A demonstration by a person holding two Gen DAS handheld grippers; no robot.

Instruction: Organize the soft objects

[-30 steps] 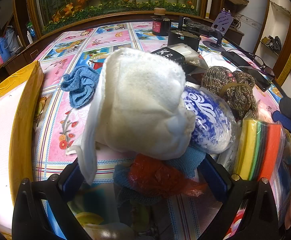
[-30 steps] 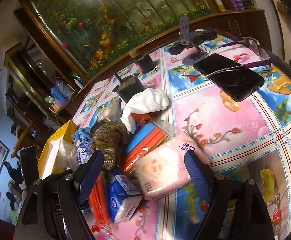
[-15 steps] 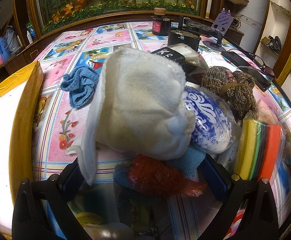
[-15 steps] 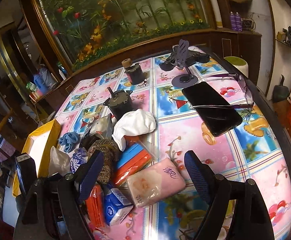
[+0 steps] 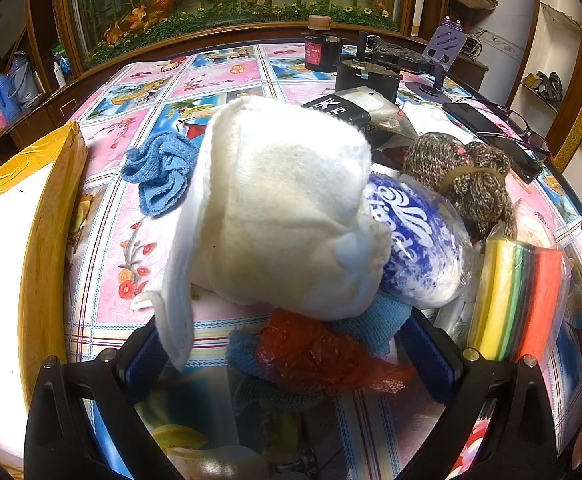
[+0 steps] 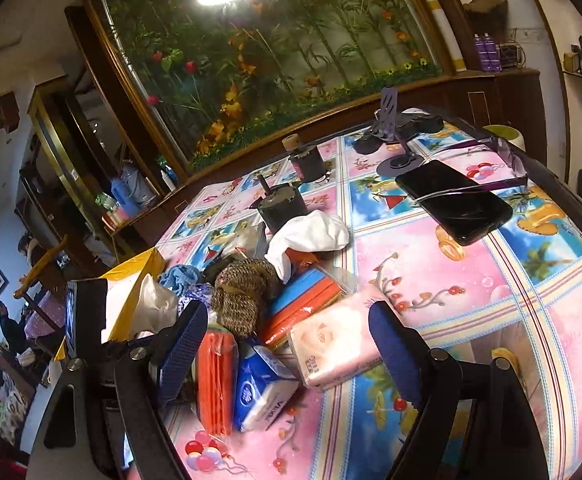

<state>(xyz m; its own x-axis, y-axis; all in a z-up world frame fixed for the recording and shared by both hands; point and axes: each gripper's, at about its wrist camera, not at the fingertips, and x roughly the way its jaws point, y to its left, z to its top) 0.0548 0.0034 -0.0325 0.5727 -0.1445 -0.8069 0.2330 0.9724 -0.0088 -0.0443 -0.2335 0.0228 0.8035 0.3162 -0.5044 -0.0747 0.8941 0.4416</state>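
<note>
Two grippers: the left gripper [image 5: 283, 354] has kept its place over the last second, while the right gripper [image 6: 287, 344] has lifted and rolled, so its view of the table has swung and tilted.
Left jaws: clamped on a bundle of soft things, namely a white cloth [image 5: 283, 208] bulging up and forward from between the pads, with a red crinkled bag [image 5: 315, 356] and a blue knit cloth [image 5: 371, 324] just under it between the same pads.
Right jaws: wide apart with nothing between the pads; the pink tissue pack [image 6: 335, 340] lies on the table beyond and below the gap, not touched.
Change in the right view: the pink tissue pack sat square in the gap a second ago and now sits lower and off toward the right pad, so the gripper looks to be backing off from the pile, not closing in.
Yellow box [image 5: 23, 216]: left of the left jaws, well clear of the bundle, open and bare inside as far as shown.
Pile still loose: a blue rag [image 5: 157, 178] ahead-left of the left jaws; a blue-and-white tissue pack [image 5: 411, 240], brown knit bundle [image 5: 463, 180] and sponge stack [image 5: 519, 300] to their right.
Meaning for the task: one bundle is in hand but not yet stowed; most of the pile remains unsorted, and the free gripper seems to be making room for the carry to the box.
</note>
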